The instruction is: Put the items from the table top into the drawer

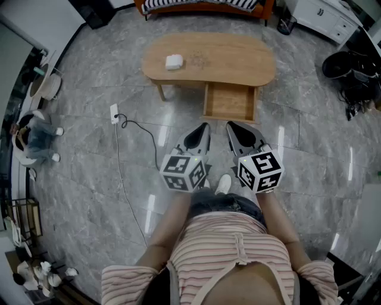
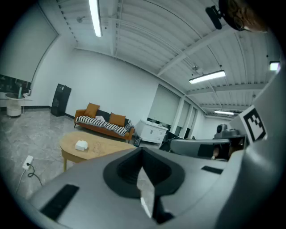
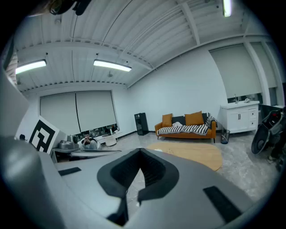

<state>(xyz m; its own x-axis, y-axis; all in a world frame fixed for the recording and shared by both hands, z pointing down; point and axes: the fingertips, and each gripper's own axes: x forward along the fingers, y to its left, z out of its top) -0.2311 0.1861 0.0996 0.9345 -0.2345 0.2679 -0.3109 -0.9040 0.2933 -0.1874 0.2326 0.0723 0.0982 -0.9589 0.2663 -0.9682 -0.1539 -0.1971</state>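
A light wooden oval table (image 1: 238, 59) stands on the grey floor ahead of me. A small white box (image 1: 174, 61) lies near its left end, also seen in the left gripper view as the white box (image 2: 81, 145). The table's drawer (image 1: 229, 102) is pulled out toward me and looks empty. My left gripper (image 1: 205, 126) and right gripper (image 1: 230, 125) hang side by side in the air, well short of the drawer front. Both are shut with nothing between the jaws. The left gripper (image 2: 142, 150) points toward the table (image 2: 96, 150), and the right gripper (image 3: 140, 150) has the table (image 3: 196, 155) to its right.
A white power strip (image 1: 114, 113) with a black cable lies on the floor left of the table. An orange sofa (image 2: 105, 123) stands behind the table, with a white cabinet (image 1: 321, 15) at the back right. Dark equipment (image 1: 351, 74) sits at right. A person (image 1: 30, 140) sits far left.
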